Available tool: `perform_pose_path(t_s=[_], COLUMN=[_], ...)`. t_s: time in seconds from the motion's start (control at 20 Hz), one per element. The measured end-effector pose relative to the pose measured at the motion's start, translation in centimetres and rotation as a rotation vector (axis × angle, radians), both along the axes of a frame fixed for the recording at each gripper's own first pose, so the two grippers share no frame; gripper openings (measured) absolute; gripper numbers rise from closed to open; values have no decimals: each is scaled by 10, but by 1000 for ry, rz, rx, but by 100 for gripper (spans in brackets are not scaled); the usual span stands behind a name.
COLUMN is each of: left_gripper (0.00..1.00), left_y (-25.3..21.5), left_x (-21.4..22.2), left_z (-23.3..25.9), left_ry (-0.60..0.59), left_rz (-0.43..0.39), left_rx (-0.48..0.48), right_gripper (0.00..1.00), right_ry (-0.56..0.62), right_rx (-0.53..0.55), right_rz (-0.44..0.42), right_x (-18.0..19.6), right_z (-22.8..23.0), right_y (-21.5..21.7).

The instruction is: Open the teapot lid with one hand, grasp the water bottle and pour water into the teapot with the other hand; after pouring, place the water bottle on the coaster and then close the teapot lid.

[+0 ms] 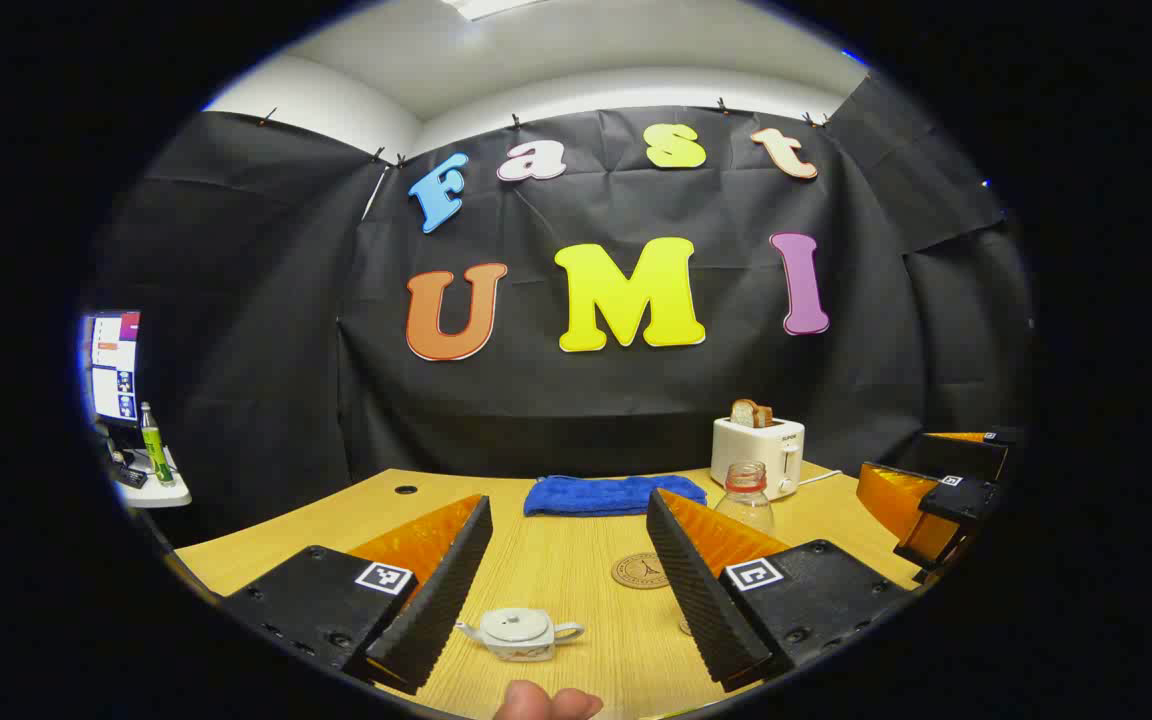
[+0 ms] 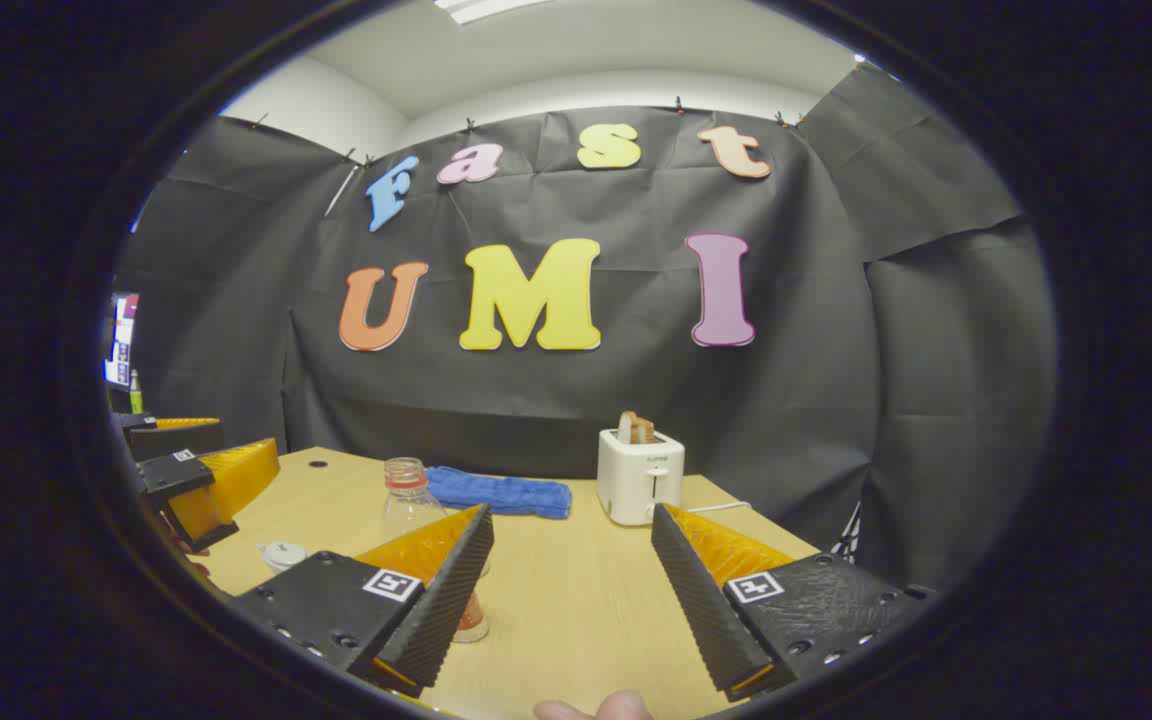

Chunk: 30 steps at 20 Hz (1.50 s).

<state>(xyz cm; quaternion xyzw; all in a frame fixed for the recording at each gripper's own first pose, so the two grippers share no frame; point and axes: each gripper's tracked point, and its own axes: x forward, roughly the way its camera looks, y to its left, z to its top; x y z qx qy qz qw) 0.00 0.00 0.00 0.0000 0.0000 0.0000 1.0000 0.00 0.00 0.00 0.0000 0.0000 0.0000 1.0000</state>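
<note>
Lying between left claw (image 1: 576,610) fingers: teapot (image 1: 521,632).

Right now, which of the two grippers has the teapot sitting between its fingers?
The left gripper: the white teapot sits on the table between its open fingers. The right gripper frames bare table, water bottle beside it.

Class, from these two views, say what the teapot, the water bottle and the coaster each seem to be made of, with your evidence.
Teapot: probably glazed ceramic, white and faintly shiny. Water bottle: clear plastic, seemingly; the table shows through it. Coaster: likely wood or cork, matte tan with a dark printed mark.
</note>
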Motion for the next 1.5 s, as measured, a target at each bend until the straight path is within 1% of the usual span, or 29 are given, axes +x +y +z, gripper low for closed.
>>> perform_pose_path(t_s=[0.15, 0.2, 0.3, 0.35, 0.7, 0.85, 0.95, 1.0, 1.05, 1.1, 1.15, 1.5], left_gripper=[97, 98, 97, 98, 97, 97, 97, 98, 97, 97, 97, 97], left_y=[0, 0, 0, -1, 0, 0, 1, 1, 1, 1, 0, 0], left_x=[1, 1, 1, 2, 3, 3, 4, 4, 5, 5, 5, 4], left_z=[0, 0, 1, 0, -2, -3, -3, -3, -4, -5, -7, -2], left_ry=[-2, -2, -4, -5, -2, 1, 0, -2, -2, 1, 9, 2], left_rz=[5, 7, 10, 11, 12, 6, 11, 13, 13, 10, 2, -1], left_rx=[-3, -6, -7, -7, -3, -6, -8, -10, -13, -15, -16, -14], right_gripper=[97, 95, 95, 97, 97, 97, 97, 95, 97, 95, 97, 97], right_ry=[-1, -4, -4, -4, -5, -14, -6, -2, 0, -3, -6, -5], right_rx=[-6, -2, 3, 3, 1, 14, 26, 20, 11, 7, 8, 16], right_rz=[-1, -1, 0, -1, 4, -8, 3, 6, 7, 5, 6, 24], right_x=[1, 1, 3, 2, 3, 6, 7, 8, 8, 8, 8, 10], right_z=[-1, 1, 1, 1, 2, 2, -2, -2, -3, -2, 0, -3], right_y=[0, 0, 1, 0, 3, 3, 9, 11, 11, 10, 10, 13])
